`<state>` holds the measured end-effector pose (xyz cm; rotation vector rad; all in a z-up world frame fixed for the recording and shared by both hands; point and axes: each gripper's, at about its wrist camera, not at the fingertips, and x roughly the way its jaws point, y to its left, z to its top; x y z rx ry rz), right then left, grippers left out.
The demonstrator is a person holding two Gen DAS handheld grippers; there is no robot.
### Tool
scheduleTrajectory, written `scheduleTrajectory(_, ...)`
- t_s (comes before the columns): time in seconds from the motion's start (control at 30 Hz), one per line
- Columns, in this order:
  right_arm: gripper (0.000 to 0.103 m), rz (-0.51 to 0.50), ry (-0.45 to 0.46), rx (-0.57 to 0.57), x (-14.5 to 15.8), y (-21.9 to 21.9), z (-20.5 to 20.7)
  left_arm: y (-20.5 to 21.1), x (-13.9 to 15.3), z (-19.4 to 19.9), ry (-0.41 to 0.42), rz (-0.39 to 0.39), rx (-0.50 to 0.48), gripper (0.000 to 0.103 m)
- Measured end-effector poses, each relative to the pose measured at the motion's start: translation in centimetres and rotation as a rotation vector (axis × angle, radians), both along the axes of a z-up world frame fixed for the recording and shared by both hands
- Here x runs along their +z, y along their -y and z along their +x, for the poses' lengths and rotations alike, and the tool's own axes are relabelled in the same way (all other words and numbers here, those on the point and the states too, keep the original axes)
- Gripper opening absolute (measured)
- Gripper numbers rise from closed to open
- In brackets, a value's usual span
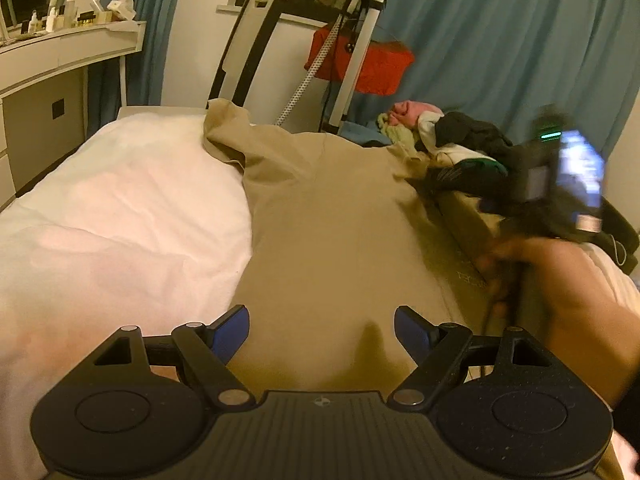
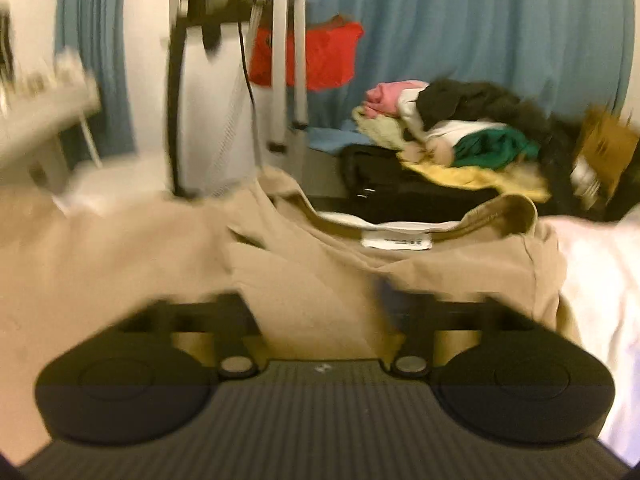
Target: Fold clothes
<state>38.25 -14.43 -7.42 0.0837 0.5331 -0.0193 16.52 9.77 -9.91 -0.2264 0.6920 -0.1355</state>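
Cloth fills the middle of both views: a tan, soft cotton garment (image 1: 328, 216) lies spread on the white bed cover (image 1: 120, 208), its far end bunched toward the headboard side; the left gripper (image 1: 322, 330) hovers low over the garment's near edge with its blue-padded fingers (image 1: 232, 332) spread wide apart and nothing between them, tan fabric showing in the gap. The left wrist view also catches the right gripper (image 1: 560, 176) as a dark blur out at the right, held in the person's right hand (image 1: 560, 276) over the garment's right side, too smeared to read its jaws; a folded strip of the garment runs beneath it. The right wrist view, itself blurred, shows what the other cannot: the garment's collar (image 2: 500, 212) with a white neck label (image 2: 396, 240), and tan fabric draped over and between the right gripper's fingers, hiding the tips, so I cannot tell whether they are closed on it. Both views show the heap of mixed coloured clothes (image 2: 460, 140) beyond the garment, before a blue curtain (image 2: 480, 32); a red cloth (image 1: 360, 64) hangs on a white stand.
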Motion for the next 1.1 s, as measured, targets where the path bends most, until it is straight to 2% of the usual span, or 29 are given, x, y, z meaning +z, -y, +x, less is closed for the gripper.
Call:
scheduleTrajectory(0.1, 0.085, 0.069, 0.028, 0.029, 3.0, 1.1, -4.2, 0.5, 0.5, -0.8, 0.018, 0.011, -0.009, 0.081)
scheduleTrajectory(0.27, 0.085, 0.175, 0.049, 0.032, 7.4, 5.0, -15.9, 1.9, 2.2, -3.2, 0.052, 0.048, -0.037, 0.081)
scheduleTrajectory(0.4, 0.085, 0.257, 0.036, 0.009, 8.7, 8.7, -26.0, 3.2, 4.1, -6.2, 0.079, 0.078, -0.059, 0.081)
scheduleTrajectory(0.6, 0.085, 0.357, 0.150, -0.056, 9.5, 14.0, -38.0, 6.6, 6.0, -11.3, 0.119, 0.137, -0.132, 0.081)
scheduleTrajectory(0.7, 0.085, 0.408, 0.164, -0.140, 8.6, 17.1, -41.2, 9.8, 6.1, -13.6, 0.100, 0.170, -0.197, 0.081)
scheduleTrajectory(0.77, 0.085, 0.439, 0.166, -0.186, 8.0, 18.9, -42.6, 12.2, 6.0, -14.7, 0.068, 0.157, -0.233, 0.080)
scheduleTrajectory(0.9, 0.086, 0.496, 0.190, -0.254, 7.2, 22.2, -44.2, 17.7, 5.2, -17.0, -0.026, 0.101, -0.352, 0.067)
scheduleTrajectory(1.03, 0.086, 0.508, 0.226, -0.287, 6.6, 24.0, -44.7, 23.5, 3.3, -19.7, -0.092, 0.088, -0.476, 0.053)
scheduleTrajectory(1.1, 0.086, 0.520, 0.234, -0.300, 6.1, 24.7, -45.0, 26.1, 2.2, -20.8, -0.117, 0.102, -0.538, 0.051)
